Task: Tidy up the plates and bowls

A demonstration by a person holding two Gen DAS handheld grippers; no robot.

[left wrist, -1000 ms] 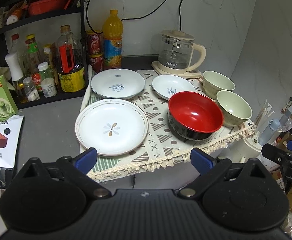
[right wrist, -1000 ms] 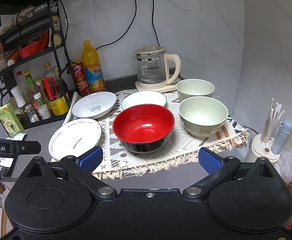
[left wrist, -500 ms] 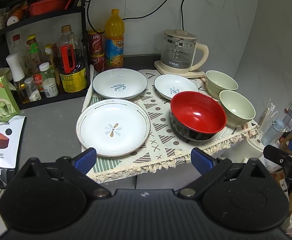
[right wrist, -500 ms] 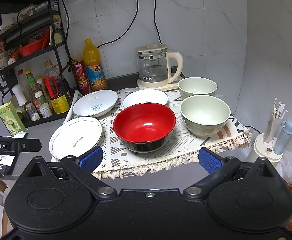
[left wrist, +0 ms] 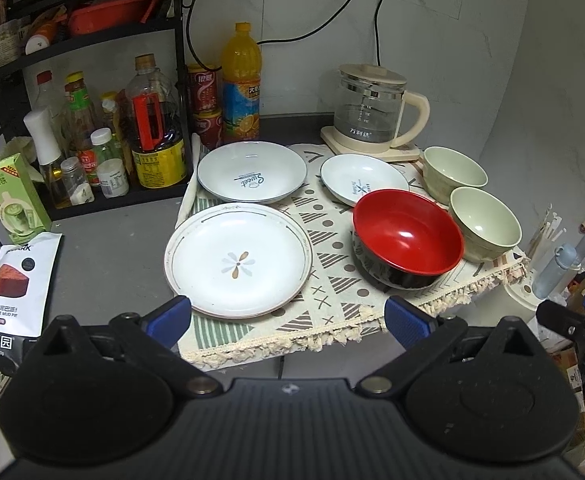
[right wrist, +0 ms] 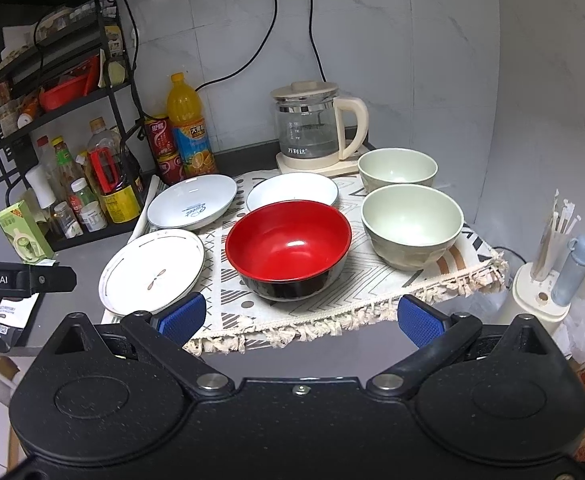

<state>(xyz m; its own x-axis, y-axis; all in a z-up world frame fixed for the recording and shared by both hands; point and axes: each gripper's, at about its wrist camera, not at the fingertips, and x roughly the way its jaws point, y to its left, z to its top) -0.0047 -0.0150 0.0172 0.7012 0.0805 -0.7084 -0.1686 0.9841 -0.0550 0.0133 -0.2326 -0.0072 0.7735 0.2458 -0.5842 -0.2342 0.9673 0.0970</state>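
A patterned mat carries a flat white flower plate at front left, a deep "Sweet" plate behind it, a small white plate, a red and black bowl and two pale green bowls. My left gripper hangs open just short of the mat's front edge, empty. My right gripper is open and empty too, in front of the red bowl, with the green bowls to its right.
A glass kettle stands at the back beside an orange juice bottle and red cans. A black rack of bottles fills the left. A snack bag lies on the grey counter; a straw holder stands right.
Both grippers have drifted slightly, so the dishes sit a little differently in each view. Nothing on the mat has moved, and both grippers stay open.
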